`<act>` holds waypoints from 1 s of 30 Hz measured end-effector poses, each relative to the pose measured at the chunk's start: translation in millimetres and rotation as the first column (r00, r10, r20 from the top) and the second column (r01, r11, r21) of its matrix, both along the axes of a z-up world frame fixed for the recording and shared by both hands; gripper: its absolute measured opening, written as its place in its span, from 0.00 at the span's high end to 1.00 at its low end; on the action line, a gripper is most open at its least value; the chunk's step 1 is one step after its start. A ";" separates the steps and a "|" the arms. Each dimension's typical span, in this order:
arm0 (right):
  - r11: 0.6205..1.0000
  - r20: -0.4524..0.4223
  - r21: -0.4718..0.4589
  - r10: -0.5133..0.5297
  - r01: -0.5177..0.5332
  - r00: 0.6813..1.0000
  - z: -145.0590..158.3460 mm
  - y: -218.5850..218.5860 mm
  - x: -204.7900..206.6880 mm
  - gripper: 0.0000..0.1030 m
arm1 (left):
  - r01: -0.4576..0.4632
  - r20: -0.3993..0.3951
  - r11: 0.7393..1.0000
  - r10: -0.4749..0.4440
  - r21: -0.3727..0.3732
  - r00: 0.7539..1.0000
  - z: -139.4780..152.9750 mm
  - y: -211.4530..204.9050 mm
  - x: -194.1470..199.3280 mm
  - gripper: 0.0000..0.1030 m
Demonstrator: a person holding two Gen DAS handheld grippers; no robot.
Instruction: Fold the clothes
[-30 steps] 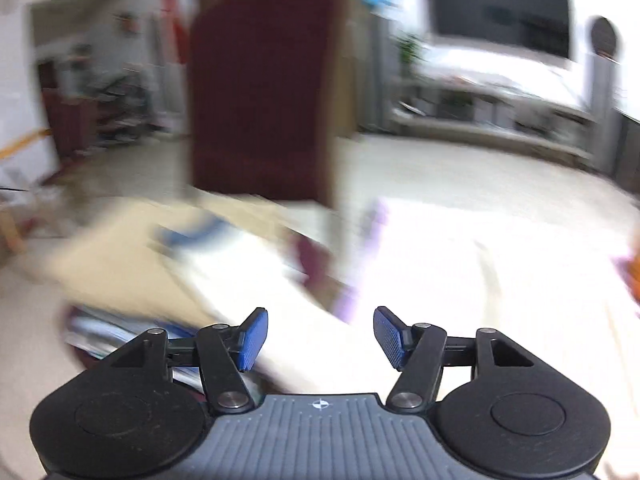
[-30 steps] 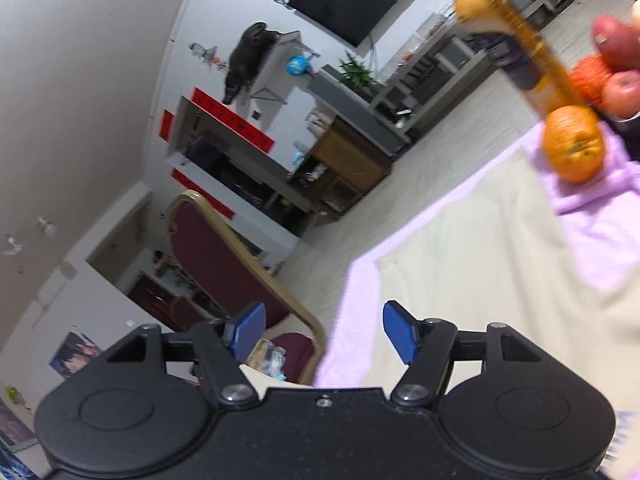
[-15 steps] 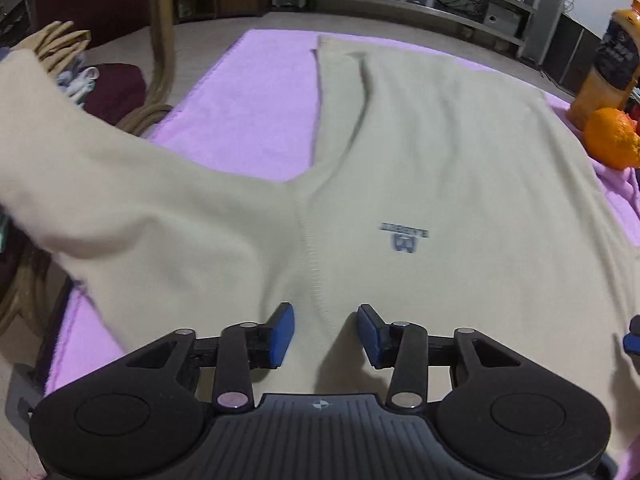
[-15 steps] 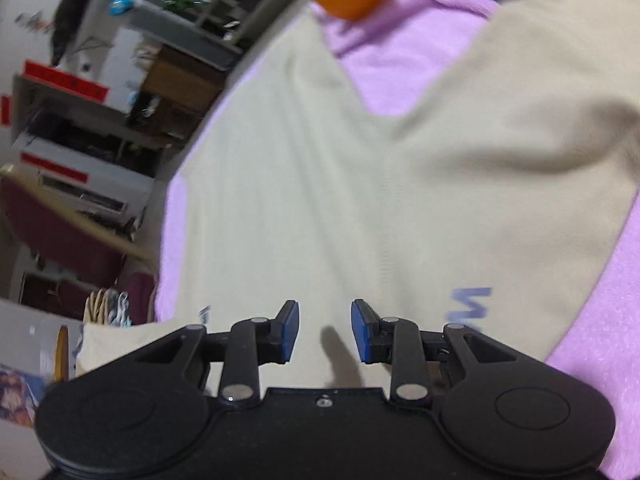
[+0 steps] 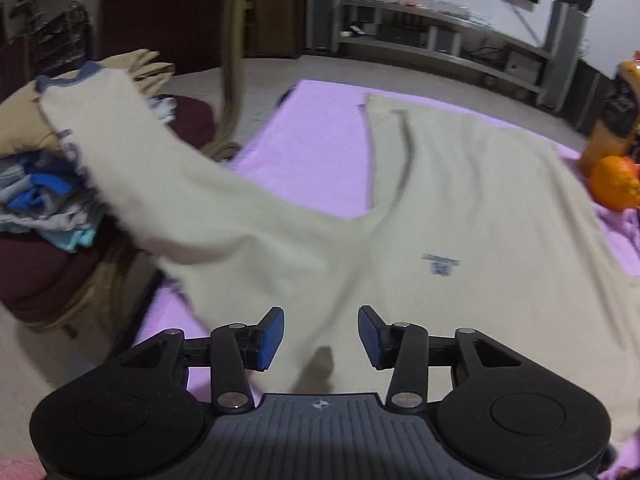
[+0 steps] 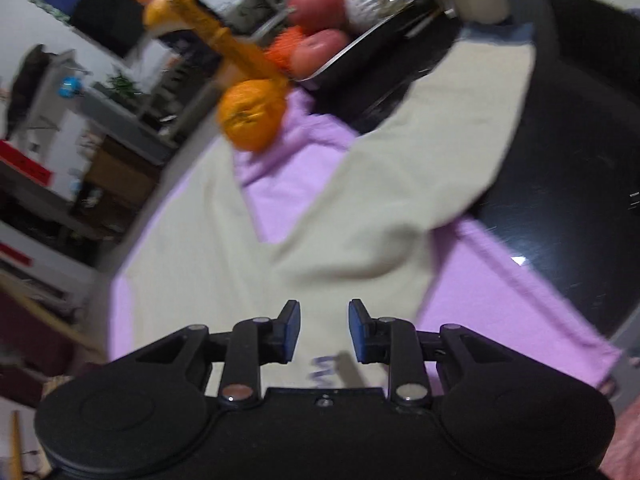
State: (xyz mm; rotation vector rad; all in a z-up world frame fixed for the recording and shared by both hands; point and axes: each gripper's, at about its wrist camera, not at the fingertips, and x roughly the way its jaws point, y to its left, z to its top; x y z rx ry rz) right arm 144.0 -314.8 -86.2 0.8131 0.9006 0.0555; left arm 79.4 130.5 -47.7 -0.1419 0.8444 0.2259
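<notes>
A beige long-sleeved shirt (image 5: 472, 216) with a small blue chest logo lies flat on a purple cloth (image 5: 316, 148). Its one sleeve (image 5: 132, 168) stretches left over a pile of clothes. In the right wrist view the same shirt (image 6: 208, 264) lies on the cloth, and its other sleeve (image 6: 452, 132) reaches up over the dark table. My left gripper (image 5: 321, 336) is open just above the shirt near the shoulder seam. My right gripper (image 6: 323, 330) is open over the shirt by the logo. Neither holds anything.
A pile of folded clothes (image 5: 44, 196) sits on a maroon chair at left. An orange (image 6: 252, 114), an orange bottle (image 6: 224, 40) and a tray of fruit (image 6: 344, 24) stand at the cloth's far edge. Glossy black tabletop (image 6: 560, 184) lies at right.
Both grippers swung down from facing the room to hovering low over the shirt. Both narrowed their jaws on the way and the left has widened a little since.
</notes>
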 end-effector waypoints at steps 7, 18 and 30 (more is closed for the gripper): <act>0.977 -0.023 0.065 0.203 -0.201 0.979 -6.9 54.8 29.9 0.76 | 0.052 -0.085 0.993 -0.061 -0.109 0.994 -28.0 -26.0 31.7 0.58; 0.975 0.002 -0.122 0.189 -0.187 0.982 30.3 72.1 32.4 0.81 | 0.015 -0.046 0.997 -0.019 -0.072 0.999 14.7 -0.3 50.5 0.49; 0.932 0.276 -0.290 0.300 -0.219 0.913 123.6 121.4 158.4 0.69 | 0.013 0.109 0.998 -0.019 0.055 0.994 67.5 43.4 209.8 0.16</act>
